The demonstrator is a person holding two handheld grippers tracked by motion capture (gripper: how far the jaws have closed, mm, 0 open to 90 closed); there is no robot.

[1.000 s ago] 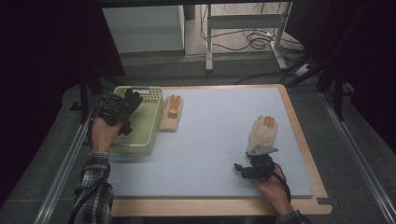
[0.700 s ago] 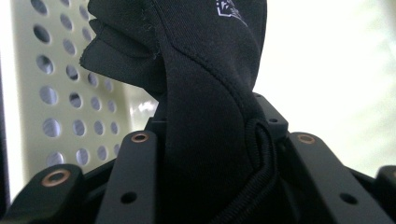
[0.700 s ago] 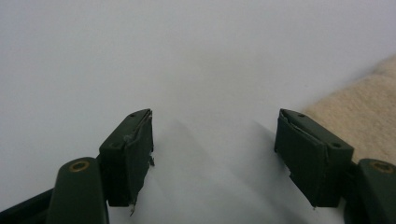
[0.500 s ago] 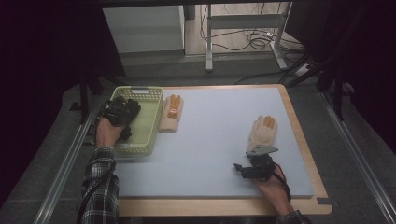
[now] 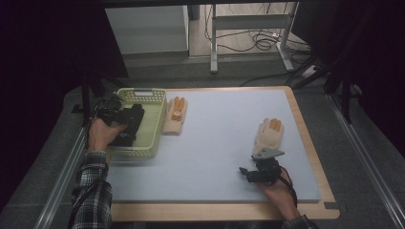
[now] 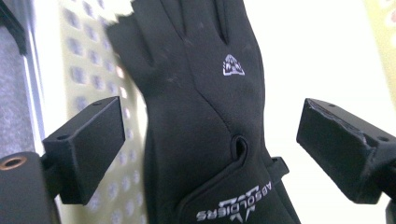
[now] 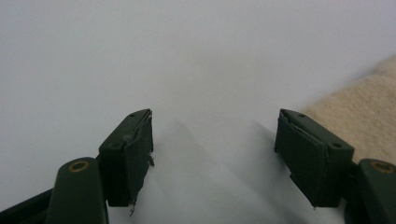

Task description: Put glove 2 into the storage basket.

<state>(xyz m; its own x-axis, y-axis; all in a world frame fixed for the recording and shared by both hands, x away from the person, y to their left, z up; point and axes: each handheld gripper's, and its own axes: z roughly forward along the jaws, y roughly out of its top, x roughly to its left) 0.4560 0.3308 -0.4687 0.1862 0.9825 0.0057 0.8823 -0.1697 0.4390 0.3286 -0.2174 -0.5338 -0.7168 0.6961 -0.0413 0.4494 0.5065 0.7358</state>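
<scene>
Left gripper view looks straight down on a black glove point(image 6: 205, 116) lying in the pale green basket point(image 6: 93, 70), and the left gripper point(image 6: 210, 154) stands with its jaws spread wide on either side of it, neither pad pressing the fabric. Those jaws have just been opening, with the glove between them, so I judge the step in hand to be the drop: the black glove is let go inside the basket.

From the high view, the basket point(image 5: 153, 125) sits at about nine o'clock on the blue mat point(image 5: 215, 157), the black glove point(image 5: 130, 125) rests in it under the left gripper point(image 5: 114, 114), and a tan glove point(image 5: 175, 116) lies just beside the basket's right wall. A second tan glove point(image 5: 268, 136) lies at about three o'clock, just ahead of the right gripper point(image 5: 261, 171), whose jaws are spread over bare mat in the right gripper view point(image 7: 212, 154), its edge point(image 7: 359, 116) showing at two o'clock.

The next move likely calls for lifting the left gripper clear of the basket without dragging the fabric, then reaching for the nearer tan glove.

Writing on the black glove reads "ABSOLDIERS" across the cuff, upside down in this view, with a small white emblem on the back of the hand.
</scene>
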